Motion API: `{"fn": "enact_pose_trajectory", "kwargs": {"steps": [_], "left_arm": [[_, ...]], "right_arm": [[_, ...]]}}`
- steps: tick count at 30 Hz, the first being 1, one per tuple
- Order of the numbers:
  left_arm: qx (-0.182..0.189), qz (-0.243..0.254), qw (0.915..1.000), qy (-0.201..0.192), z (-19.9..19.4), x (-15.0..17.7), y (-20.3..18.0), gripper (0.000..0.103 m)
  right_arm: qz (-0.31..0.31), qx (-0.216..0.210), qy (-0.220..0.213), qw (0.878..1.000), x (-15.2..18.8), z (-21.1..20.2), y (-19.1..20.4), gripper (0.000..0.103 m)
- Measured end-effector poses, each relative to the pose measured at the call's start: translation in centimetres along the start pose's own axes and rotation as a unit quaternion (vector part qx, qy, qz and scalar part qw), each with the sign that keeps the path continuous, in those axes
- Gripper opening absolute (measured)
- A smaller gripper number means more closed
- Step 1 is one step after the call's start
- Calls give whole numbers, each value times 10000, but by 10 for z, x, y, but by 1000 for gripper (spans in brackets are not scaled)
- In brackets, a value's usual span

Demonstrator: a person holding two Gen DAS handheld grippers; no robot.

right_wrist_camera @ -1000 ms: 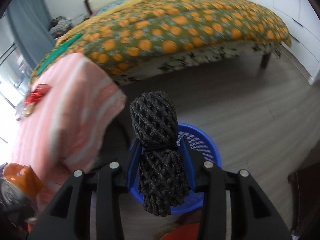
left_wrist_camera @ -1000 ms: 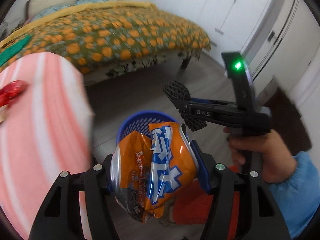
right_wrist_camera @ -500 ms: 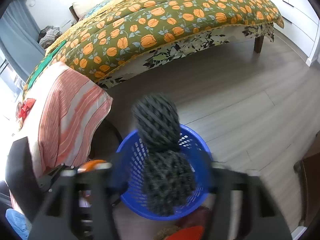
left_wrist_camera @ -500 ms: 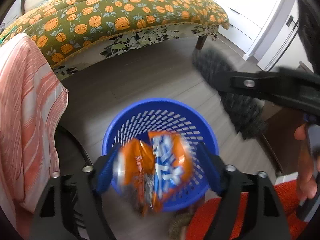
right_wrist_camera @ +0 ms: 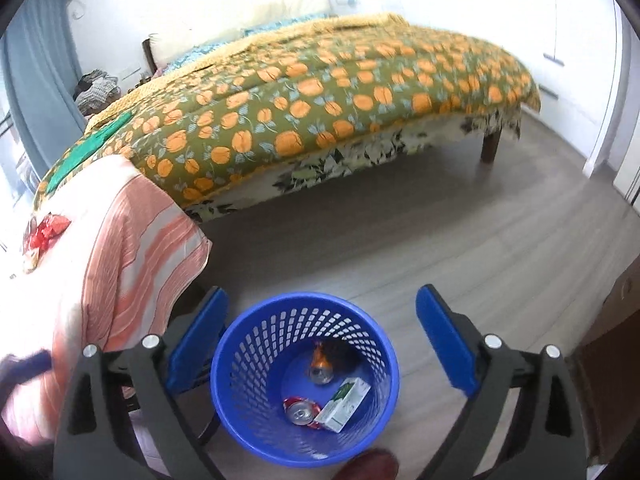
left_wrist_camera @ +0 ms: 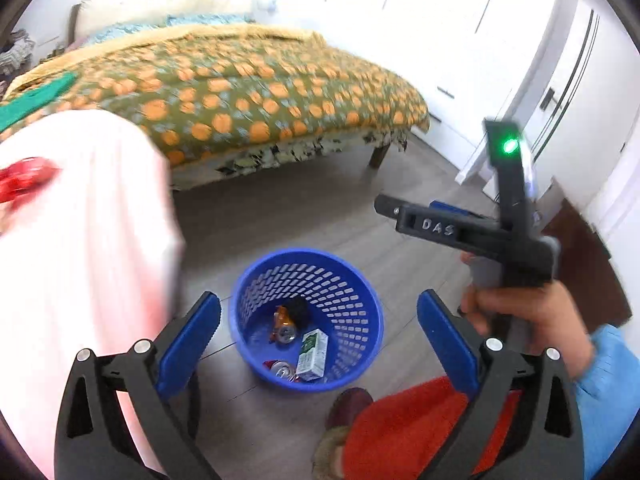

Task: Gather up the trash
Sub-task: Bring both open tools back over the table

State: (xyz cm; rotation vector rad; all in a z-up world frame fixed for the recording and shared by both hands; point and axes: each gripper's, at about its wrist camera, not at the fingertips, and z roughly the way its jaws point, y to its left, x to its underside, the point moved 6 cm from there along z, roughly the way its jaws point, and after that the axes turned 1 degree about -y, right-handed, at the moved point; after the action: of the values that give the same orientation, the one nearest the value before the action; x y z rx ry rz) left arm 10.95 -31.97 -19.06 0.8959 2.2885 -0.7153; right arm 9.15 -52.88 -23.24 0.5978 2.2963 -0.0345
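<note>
A blue mesh basket (left_wrist_camera: 352,280) (right_wrist_camera: 256,336) stands on the grey floor below both grippers. In it lie an orange chip bag (left_wrist_camera: 282,316) (right_wrist_camera: 319,356), a black foam net (left_wrist_camera: 298,310), a green-white carton (left_wrist_camera: 312,354) (right_wrist_camera: 346,404) and a crushed can (right_wrist_camera: 300,412). My left gripper (left_wrist_camera: 318,336) is open and empty above the basket. My right gripper (right_wrist_camera: 320,340) is open and empty above it too; it shows from the side in the left wrist view (left_wrist_camera: 404,212). A red wrapper (right_wrist_camera: 46,230) (left_wrist_camera: 22,178) lies on the striped cloth.
A pink-striped cloth (right_wrist_camera: 120,260) covers a table at the left, next to the basket. A bed with an orange-patterned quilt (right_wrist_camera: 320,92) fills the back. White cupboards (left_wrist_camera: 460,40) stand at the right. My red-clad leg and slipper (left_wrist_camera: 348,408) are beside the basket.
Both grippers opened. The chip bag left the left gripper and the black foam net left the right one; both now lie in the basket. Both grippers then rose.
</note>
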Motion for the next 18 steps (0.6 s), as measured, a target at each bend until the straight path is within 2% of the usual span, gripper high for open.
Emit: {"fn": "enact_pose_trajectory", "kwargs": {"steps": [3,6,8,10,11,13,16,18], "left_arm": [[-341,-56,9994,-76,-37,10,32,98],[-986,-210,9949,-74,-70,23,86,98],[-1403,-315,9896,-29,-85,32,121,98],[-1829,-554,9816,30,-101,42,163,98],[-2006,-694,9772,53,-109,46,183,98],[-2361,-1033,9661,130,-127,56,224,98],[-2750,-1407,9507,252,-152,72,275,98],[-2920,-1592,9426,292,-166,81,299,98]], "right_arm": [[-395,47,-56,9992,8,-5,28,93],[-977,33,-188,9950,18,-14,78,93],[-1218,-374,-154,9917,29,-21,131,93],[-1413,-691,-68,9875,38,-27,172,93],[-1641,-921,-38,9821,42,-33,208,93],[-1976,-1175,-18,9732,45,-41,256,93],[-2500,-1382,25,9583,42,-47,323,93],[-2681,-1406,156,9530,38,-35,358,94]]}}
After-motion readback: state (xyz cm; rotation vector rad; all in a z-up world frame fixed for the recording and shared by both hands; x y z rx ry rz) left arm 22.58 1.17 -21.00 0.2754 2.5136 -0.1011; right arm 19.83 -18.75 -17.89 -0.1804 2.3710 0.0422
